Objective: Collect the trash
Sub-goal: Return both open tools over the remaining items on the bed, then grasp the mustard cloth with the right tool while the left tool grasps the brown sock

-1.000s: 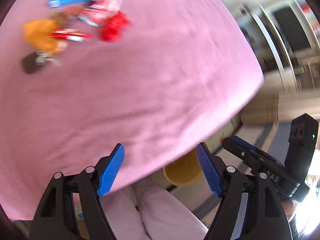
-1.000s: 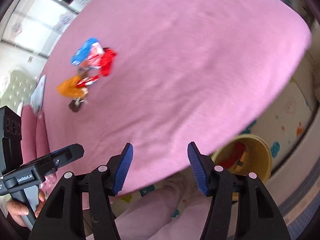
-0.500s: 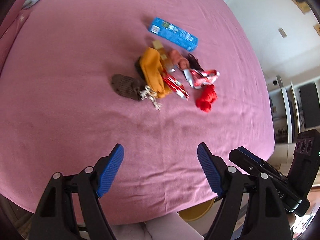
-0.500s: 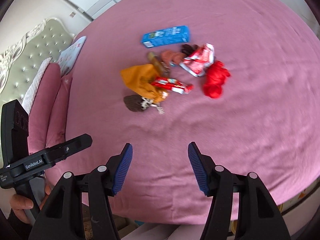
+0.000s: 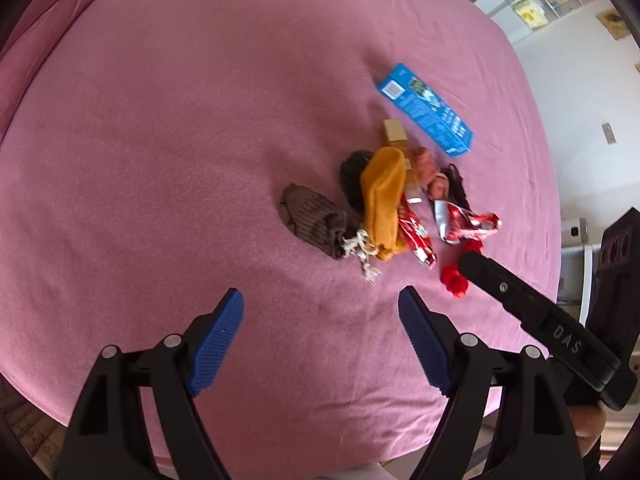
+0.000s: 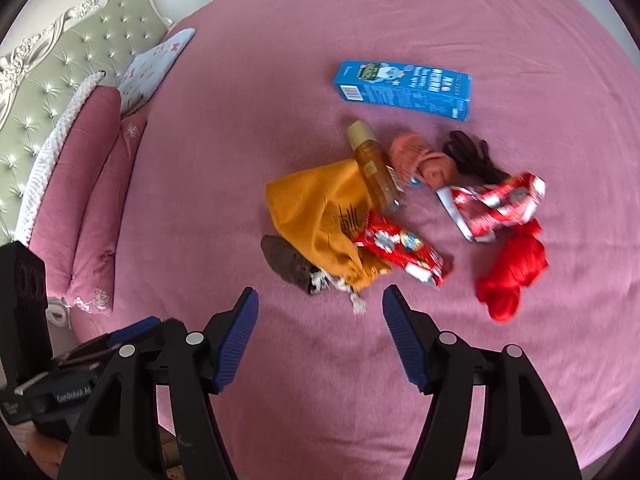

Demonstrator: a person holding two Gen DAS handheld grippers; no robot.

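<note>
In the left wrist view, the left tool [image 5: 320, 336] hangs over a pink bedspread [image 5: 180, 140] with its blue pads spread wide and nothing between them; its jaws have just been opening. Ahead of it, toward the right, the litter lies in a loose heap: a blue carton [image 5: 426, 110] farthest off, a mustard cloth pouch [image 5: 383, 200] in the middle, a brown ribbed pouch [image 5: 310, 220] touching its left side, a red snack wrapper [image 5: 538, 236] along its right edge, a crumpled red-and-silver wrapper [image 5: 466, 222] beyond that, and a red tangle of yarn [image 5: 454, 280] nearest the right tool's black body, which juts in from the right edge. In the right wrist view, the right tool [image 6: 320, 324] is likewise spread and empty, its jaws having just been opening, and the brown ribbed pouch [image 6: 290, 262] sits just ahead of its pads. The mustard cloth pouch [image 6: 316, 212] lies behind it with an amber bottle [image 6: 374, 166] resting across its top corner and the red snack wrapper [image 6: 400, 252] overlapping its right side. The blue carton [image 6: 404, 90] lies apart at the back, a peach sock [image 6: 420, 158] and a dark sock [image 6: 474, 156] below it, the crumpled red-and-silver wrapper [image 6: 494, 204] and red tangle of yarn [image 6: 512, 270] to the right. Pink pillows [image 6: 86, 184] and a tufted headboard [image 6: 60, 64] stand at the left.
</note>
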